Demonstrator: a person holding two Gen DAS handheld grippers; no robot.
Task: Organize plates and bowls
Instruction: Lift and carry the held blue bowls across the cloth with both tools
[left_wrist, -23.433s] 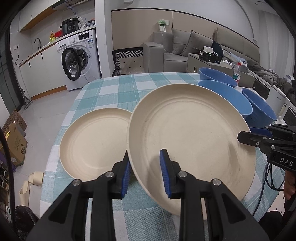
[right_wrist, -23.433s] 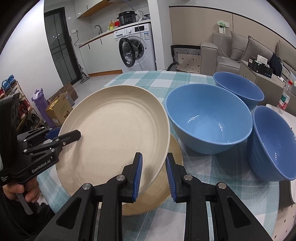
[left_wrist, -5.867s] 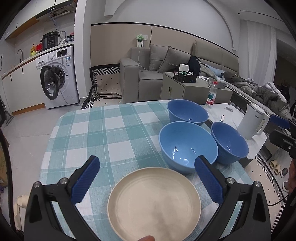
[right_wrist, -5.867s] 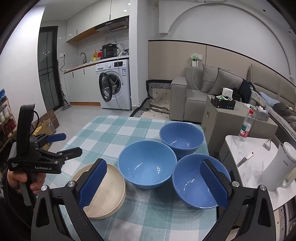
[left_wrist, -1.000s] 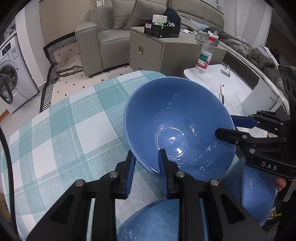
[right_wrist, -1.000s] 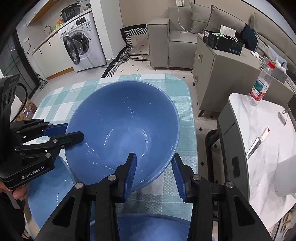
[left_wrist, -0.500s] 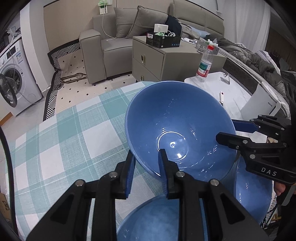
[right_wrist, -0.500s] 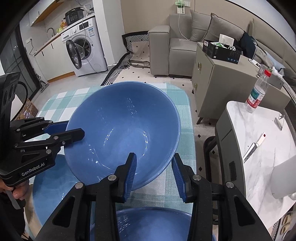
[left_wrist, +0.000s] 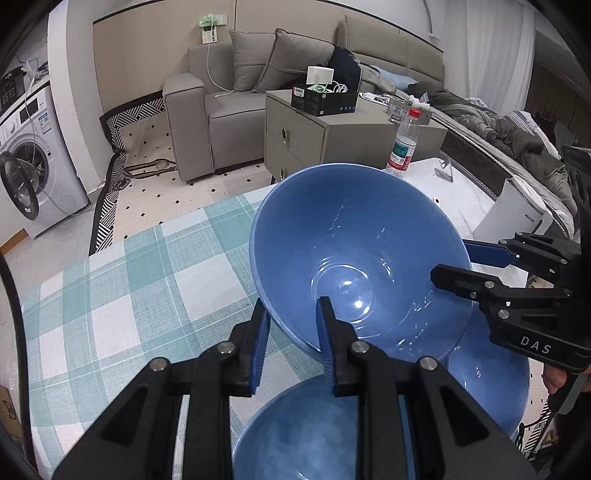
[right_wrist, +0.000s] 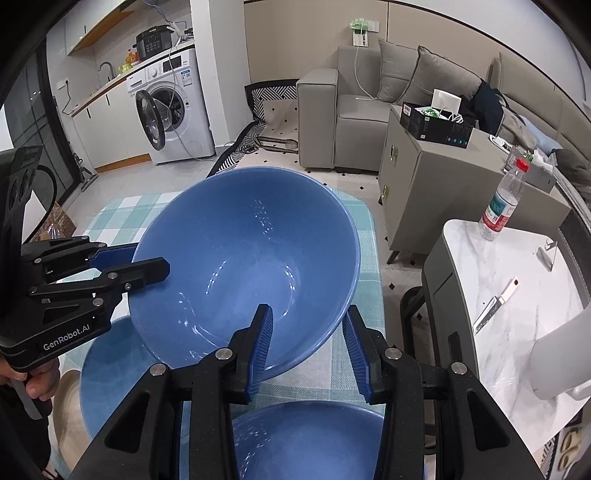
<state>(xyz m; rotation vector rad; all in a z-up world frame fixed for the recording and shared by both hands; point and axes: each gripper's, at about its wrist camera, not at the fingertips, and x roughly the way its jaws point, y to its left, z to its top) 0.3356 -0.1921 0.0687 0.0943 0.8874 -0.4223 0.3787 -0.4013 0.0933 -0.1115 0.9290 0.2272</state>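
While hand-held grippers (left_wrist: 291, 325) (right_wrist: 308, 343) clamp bowl (left_wrist: 354, 251) rim.

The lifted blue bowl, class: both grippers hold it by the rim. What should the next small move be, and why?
Probably carry the lifted bowl sideways over one of the two blue bowls still on the table, say the near bowl, then lower it in. The left gripper and right gripper both pinch its rim, it hangs tilted above the checked tablecloth, and nesting would stack the bowls.

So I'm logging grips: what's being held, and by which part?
One blue bowl, pinched at its rim on opposite sides by the left gripper and right gripper.
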